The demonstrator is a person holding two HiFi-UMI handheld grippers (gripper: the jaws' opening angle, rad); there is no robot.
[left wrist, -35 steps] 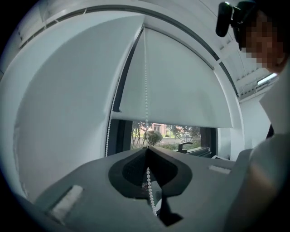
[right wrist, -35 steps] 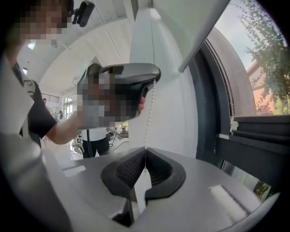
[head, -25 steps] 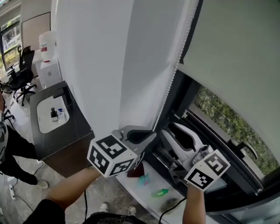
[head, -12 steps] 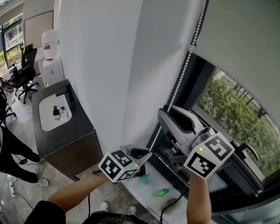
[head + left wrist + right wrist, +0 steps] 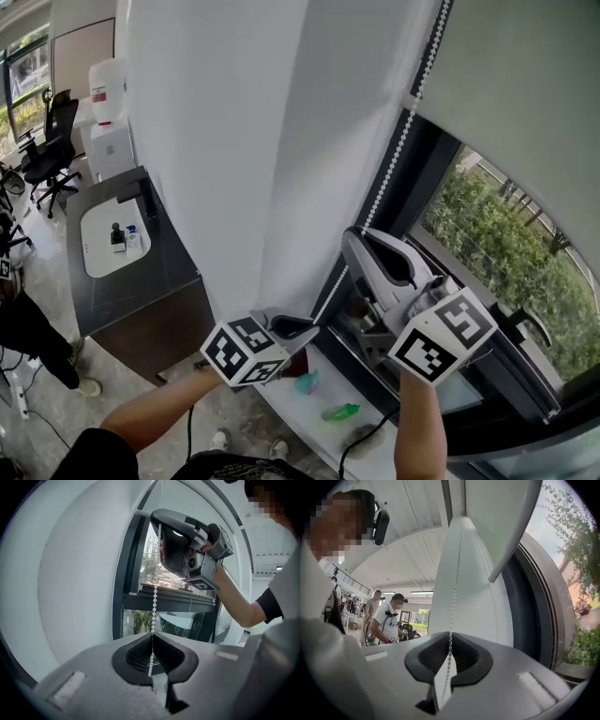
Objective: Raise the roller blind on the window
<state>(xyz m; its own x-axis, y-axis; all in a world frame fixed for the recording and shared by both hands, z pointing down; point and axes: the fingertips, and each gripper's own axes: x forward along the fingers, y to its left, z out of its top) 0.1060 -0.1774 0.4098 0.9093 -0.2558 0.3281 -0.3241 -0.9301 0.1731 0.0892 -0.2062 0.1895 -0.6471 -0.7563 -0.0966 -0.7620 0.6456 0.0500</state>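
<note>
**Both claws grip the chain**

The right claw (image 5: 450,635) stood wide a second ago; its jaws have just been closing and now pinch the white bead chain (image 5: 401,150). The left claw (image 5: 153,635), narrow and clamped on the same chain, sits lower than before. The flat, matte, pale roller blind (image 5: 525,75) hangs with its hem part-way up the window (image 5: 487,225), greenery behind the glass. A smooth white wall (image 5: 216,141) flanks the dark frame. A dark table (image 5: 169,281) stands at the left.
</note>
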